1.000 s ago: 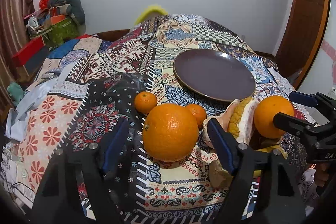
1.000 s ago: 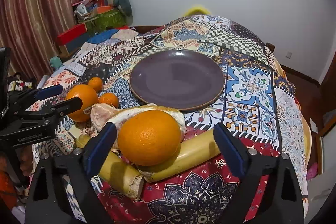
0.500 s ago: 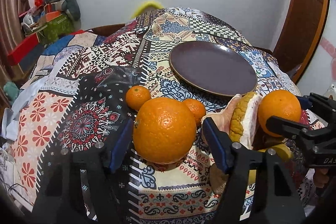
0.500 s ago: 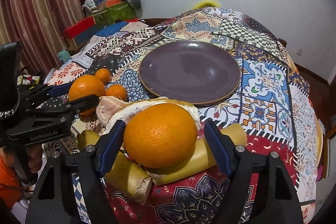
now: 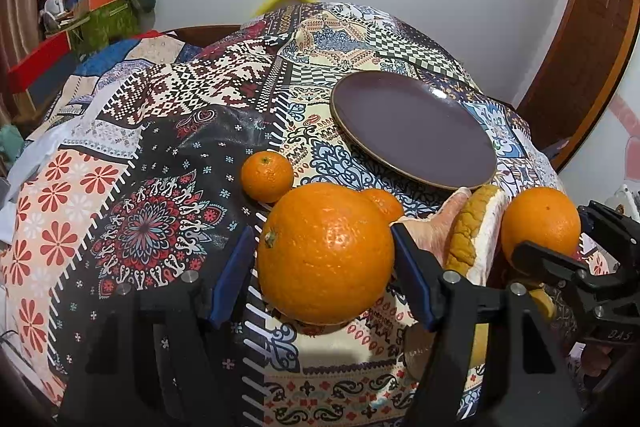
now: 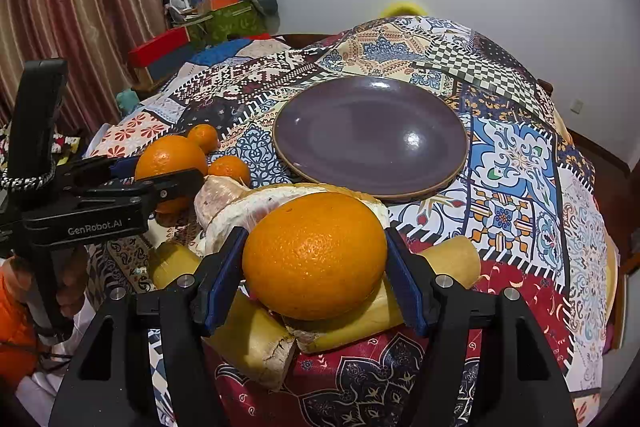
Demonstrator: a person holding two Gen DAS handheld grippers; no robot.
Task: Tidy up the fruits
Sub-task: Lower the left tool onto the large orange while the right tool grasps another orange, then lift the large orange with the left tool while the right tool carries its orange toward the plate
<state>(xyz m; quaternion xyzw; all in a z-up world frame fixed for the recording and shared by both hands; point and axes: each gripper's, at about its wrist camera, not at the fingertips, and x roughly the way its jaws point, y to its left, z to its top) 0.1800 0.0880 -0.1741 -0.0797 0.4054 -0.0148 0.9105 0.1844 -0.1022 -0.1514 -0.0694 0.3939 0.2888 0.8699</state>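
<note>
left tool: clamped on large orange, frame centre. right tool: clamped on second orange. purple plate: upper centre, bare.

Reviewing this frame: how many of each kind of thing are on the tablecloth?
Large oranges: 2 (one between the left gripper fingers, one between the right gripper fingers)
Small mandarins: 2
Peeled pomelo pieces: 1 pile
Yellow pomelo rind pieces: 2
Plates: 1
Total: 8
</note>
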